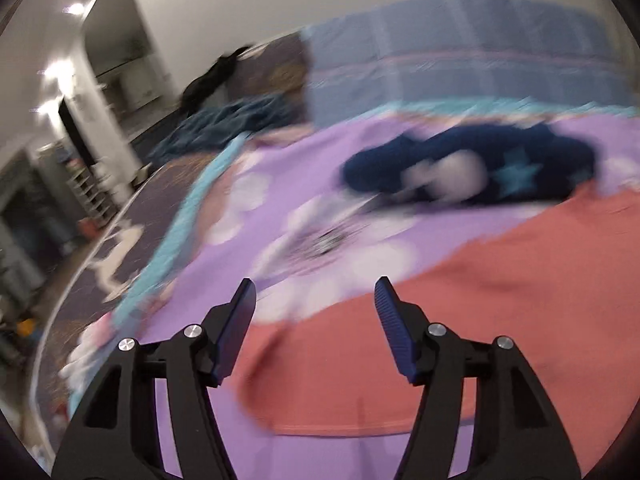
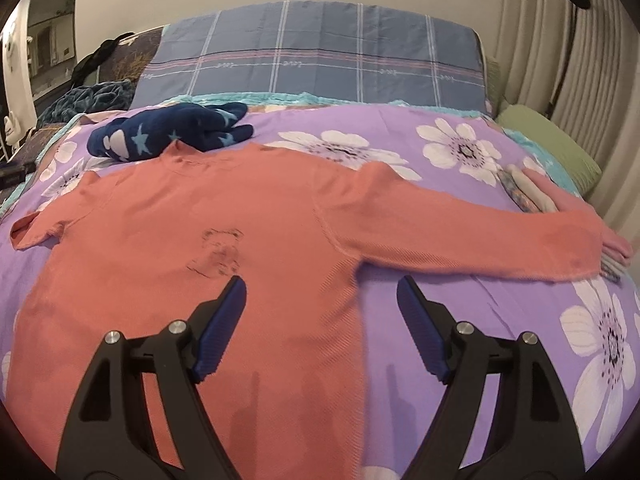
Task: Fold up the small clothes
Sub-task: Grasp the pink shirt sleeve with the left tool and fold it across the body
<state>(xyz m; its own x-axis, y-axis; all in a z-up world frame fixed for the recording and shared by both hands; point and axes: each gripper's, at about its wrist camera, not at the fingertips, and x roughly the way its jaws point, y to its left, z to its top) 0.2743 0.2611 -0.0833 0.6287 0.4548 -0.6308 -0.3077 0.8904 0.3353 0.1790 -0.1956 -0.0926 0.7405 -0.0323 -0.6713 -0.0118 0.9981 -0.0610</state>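
A salmon-pink long-sleeved top (image 2: pixel 192 240) lies flat on the purple flowered bedspread (image 2: pixel 460 312), its right sleeve (image 2: pixel 480 236) stretched out to the right. My right gripper (image 2: pixel 320 308) hangs open over the top's lower right side, nothing between its fingers. The left wrist view is blurred. There my left gripper (image 1: pixel 316 312) stands open above the pink top's (image 1: pixel 460 300) left edge, with no cloth in it. A crumpled navy garment with light blue stars (image 2: pixel 172 130) (image 1: pixel 472 164) lies beyond the top's collar.
A blue plaid pillow (image 2: pixel 312 56) lies at the head of the bed. Folded clothes (image 2: pixel 532 192) are stacked at the right under the sleeve's end, with a green cushion (image 2: pixel 548 140) beyond. A dark teal blanket (image 2: pixel 88 98) lies at the far left. The bed's left edge (image 1: pixel 172 248) drops to the floor.
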